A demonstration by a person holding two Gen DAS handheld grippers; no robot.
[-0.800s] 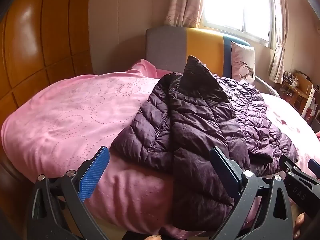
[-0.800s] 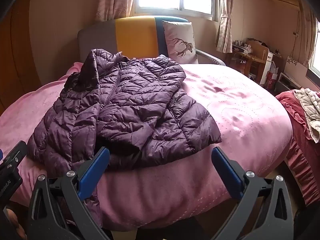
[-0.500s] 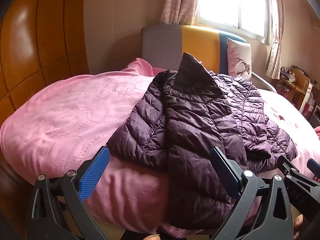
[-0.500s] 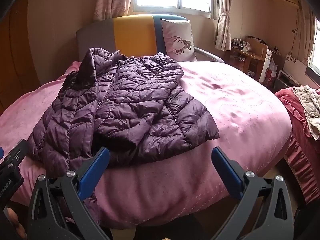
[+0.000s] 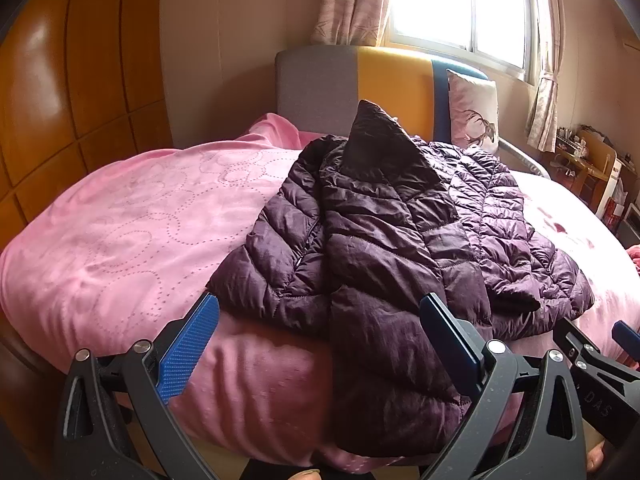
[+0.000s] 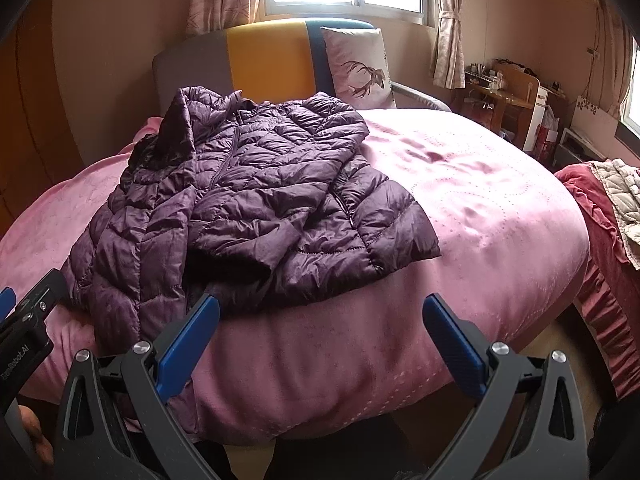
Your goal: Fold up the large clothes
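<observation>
A dark purple quilted puffer jacket (image 5: 392,240) lies on the pink bed (image 5: 132,232), its hood toward the headboard and one sleeve hanging over the near edge. It also shows in the right wrist view (image 6: 248,200), front side up with the zipper closed. My left gripper (image 5: 320,344) is open and empty, just short of the bed's near edge, with the hanging sleeve between its blue pads. My right gripper (image 6: 320,340) is open and empty in front of the bed (image 6: 480,208), to the right of the jacket's hem. Each gripper shows at the edge of the other's view.
A grey, yellow and blue headboard (image 6: 264,60) with a deer-print pillow (image 6: 360,68) stands at the far end. Wooden wall panels (image 5: 60,80) are to the left. A cluttered desk (image 6: 504,96) and a red bedding pile (image 6: 600,240) are to the right.
Both grippers have shifted slightly, so the jacket sits a little further left in each view. Both stay open and the jacket has not moved.
</observation>
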